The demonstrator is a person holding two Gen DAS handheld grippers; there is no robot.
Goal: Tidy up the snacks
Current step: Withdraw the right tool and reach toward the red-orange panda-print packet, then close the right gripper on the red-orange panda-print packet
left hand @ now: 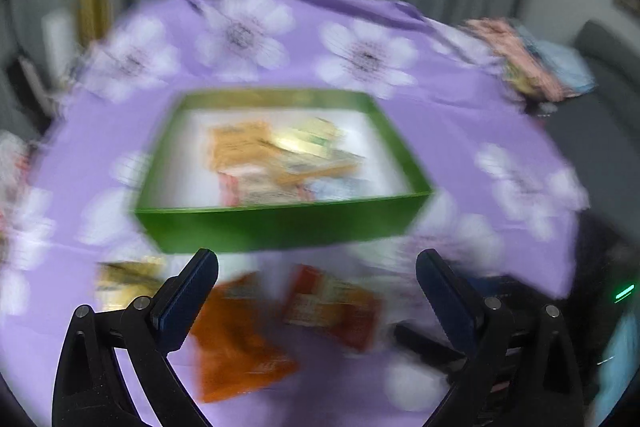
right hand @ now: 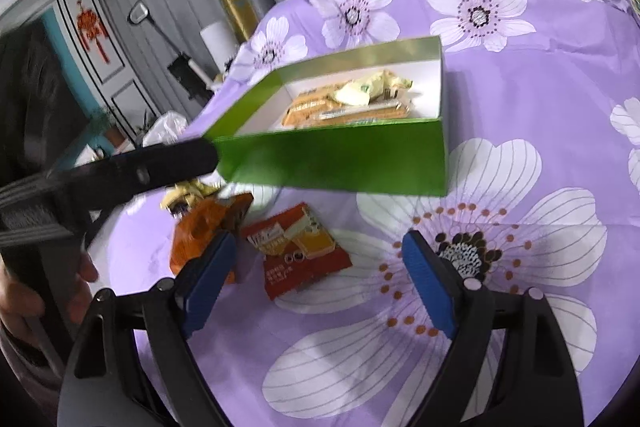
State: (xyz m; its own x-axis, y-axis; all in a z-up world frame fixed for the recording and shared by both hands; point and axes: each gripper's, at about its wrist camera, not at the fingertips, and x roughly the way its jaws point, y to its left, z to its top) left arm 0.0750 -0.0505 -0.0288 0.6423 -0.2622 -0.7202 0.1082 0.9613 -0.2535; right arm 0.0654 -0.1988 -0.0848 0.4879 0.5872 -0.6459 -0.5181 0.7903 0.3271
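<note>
Both our grippers [left hand: 316, 267] [right hand: 316, 251] gape empty; red packet [right hand: 300, 251] at twelve o'clock needs boxing [right hand: 340, 163] next.

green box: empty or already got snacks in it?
Partly filled. The green box holds several snack packets on its white floor; bare floor remains around them.

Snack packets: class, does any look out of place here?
Yes. The red packet, orange packet and yellow packet lie loose on the purple cloth, outside the green box holding the rest.
</note>
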